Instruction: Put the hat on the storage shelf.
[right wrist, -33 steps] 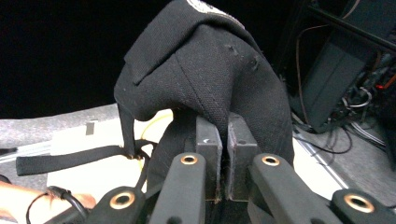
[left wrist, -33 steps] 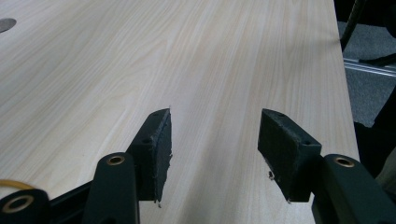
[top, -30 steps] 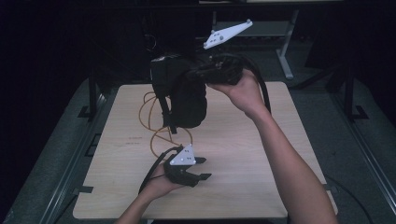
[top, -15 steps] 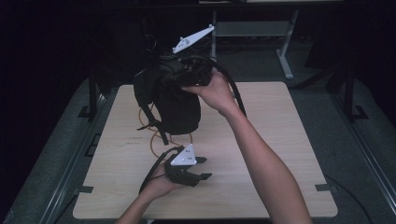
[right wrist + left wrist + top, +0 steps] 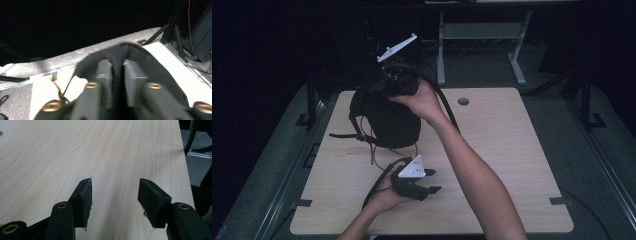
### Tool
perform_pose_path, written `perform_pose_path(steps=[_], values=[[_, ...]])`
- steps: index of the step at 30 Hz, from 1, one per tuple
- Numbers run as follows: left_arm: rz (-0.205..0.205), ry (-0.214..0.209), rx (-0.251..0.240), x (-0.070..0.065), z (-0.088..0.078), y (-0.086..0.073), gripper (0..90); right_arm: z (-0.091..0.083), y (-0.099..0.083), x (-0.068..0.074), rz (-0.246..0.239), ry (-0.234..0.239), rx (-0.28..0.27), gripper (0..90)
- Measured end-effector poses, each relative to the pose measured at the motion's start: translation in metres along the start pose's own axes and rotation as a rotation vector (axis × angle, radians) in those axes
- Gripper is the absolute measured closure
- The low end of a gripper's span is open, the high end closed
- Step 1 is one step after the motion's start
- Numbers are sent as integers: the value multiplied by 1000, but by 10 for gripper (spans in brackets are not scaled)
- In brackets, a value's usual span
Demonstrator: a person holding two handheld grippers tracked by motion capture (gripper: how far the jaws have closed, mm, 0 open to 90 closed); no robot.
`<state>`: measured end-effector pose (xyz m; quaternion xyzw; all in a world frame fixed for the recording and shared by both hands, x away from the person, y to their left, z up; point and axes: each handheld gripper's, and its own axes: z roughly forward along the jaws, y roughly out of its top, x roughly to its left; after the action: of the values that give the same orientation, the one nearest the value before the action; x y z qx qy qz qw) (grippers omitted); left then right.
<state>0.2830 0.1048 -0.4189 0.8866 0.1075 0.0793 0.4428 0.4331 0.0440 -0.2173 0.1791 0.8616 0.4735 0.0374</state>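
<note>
A black bag [image 5: 387, 120] stands on the wooden table [image 5: 502, 145] at the back left, one strap [image 5: 343, 135] trailing to the left. My right gripper [image 5: 386, 87] is at the bag's top, under its white plate [image 5: 397, 47]. In the right gripper view its jaws [image 5: 117, 67] have just been opening, but they stand close together with the bag's black fabric [image 5: 140, 53] still pinched between them. My left gripper [image 5: 434, 181] lies on the table near the front. Its pads [image 5: 86, 195] are wide apart over bare wood, and nothing is between them.
An orange cable [image 5: 377, 157] loops on the table between the bag and the left gripper. A round hole [image 5: 463, 101] is in the tabletop at the back. A metal stand [image 5: 477, 35] rises behind the table. Grey matting [image 5: 597, 165] surrounds it.
The right hand has carried the bag left and down; the bag now rests on the table at the back left. The left gripper has not moved.
</note>
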Motion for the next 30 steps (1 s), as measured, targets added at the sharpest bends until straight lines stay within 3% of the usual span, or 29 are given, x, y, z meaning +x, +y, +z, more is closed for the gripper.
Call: perform_pose_path(steps=[1,7,17,30], values=[[6,-1,3,-1,0,0,448,2,-1,0,10,25,0,639],[-7,-3,-12,1,-1,-1,446,-3,-13,-5,46,48,11,491],[-34,5,-21,2,-4,-6,433,-20,-32,-17,95,38,-7,418],[-54,15,-30,6,-7,-8,409,-42,-45,-21,98,10,-10,353]])
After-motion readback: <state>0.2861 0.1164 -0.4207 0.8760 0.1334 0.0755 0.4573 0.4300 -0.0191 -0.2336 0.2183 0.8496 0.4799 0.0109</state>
